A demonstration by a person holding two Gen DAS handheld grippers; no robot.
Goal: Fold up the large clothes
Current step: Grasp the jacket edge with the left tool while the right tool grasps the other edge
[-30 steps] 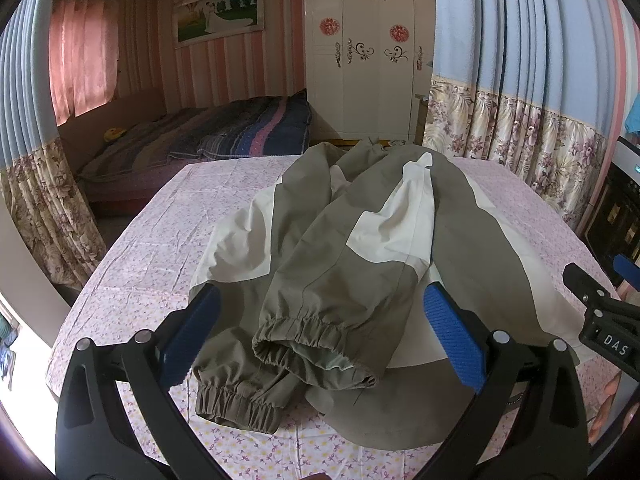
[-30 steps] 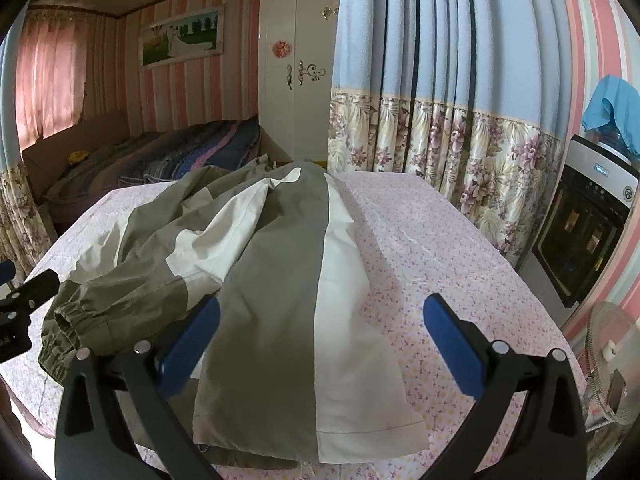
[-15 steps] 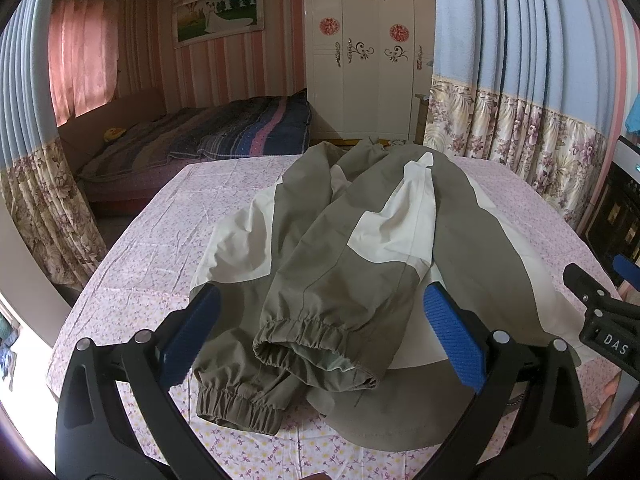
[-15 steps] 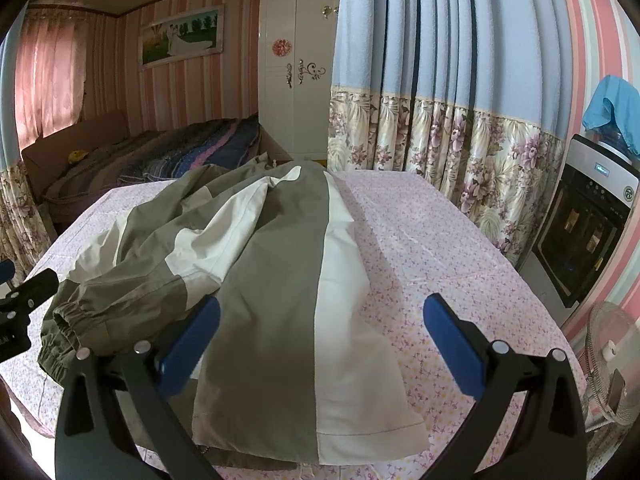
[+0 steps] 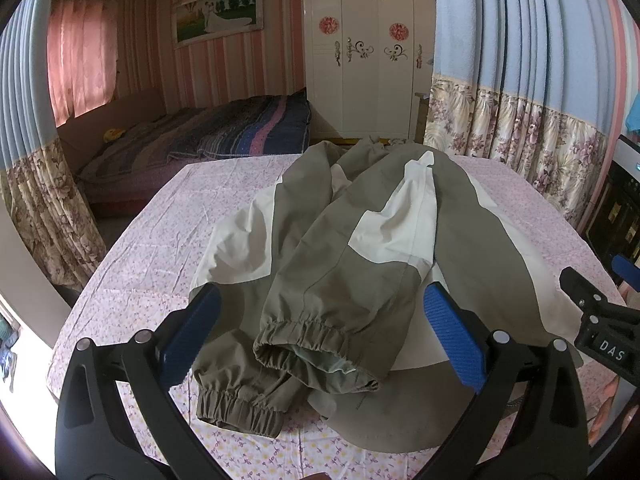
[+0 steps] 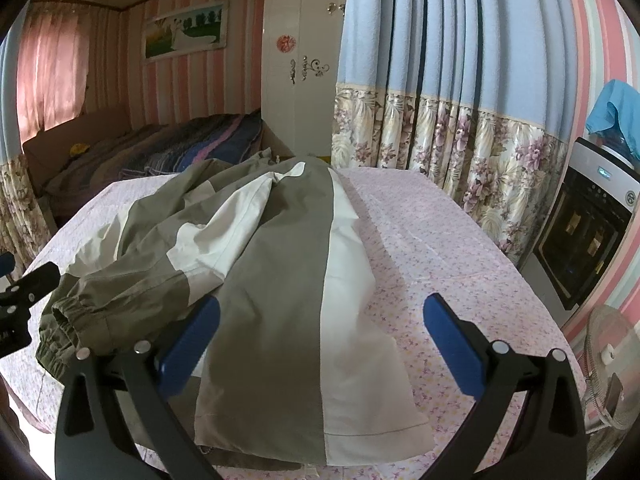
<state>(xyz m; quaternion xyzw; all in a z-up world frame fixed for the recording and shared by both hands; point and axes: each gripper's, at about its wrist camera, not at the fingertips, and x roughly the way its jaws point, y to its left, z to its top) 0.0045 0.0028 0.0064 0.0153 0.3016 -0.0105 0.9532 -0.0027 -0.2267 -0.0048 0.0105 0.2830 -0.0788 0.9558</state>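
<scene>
Jacket (image 5: 360, 248) lies on the table (image 5: 168, 240), both sleeves crossed over its body. Left gripper (image 5: 320, 320) and right gripper (image 6: 320, 328) hover over its near hem, jaws spread, empty. Next, probably: pinch hem, fold away.

A home bedroom: striped-quilt bed (image 5: 224, 136), white wardrobe (image 5: 368, 60), framed picture (image 5: 218, 14), floral-hemmed curtains (image 6: 460, 92).
</scene>
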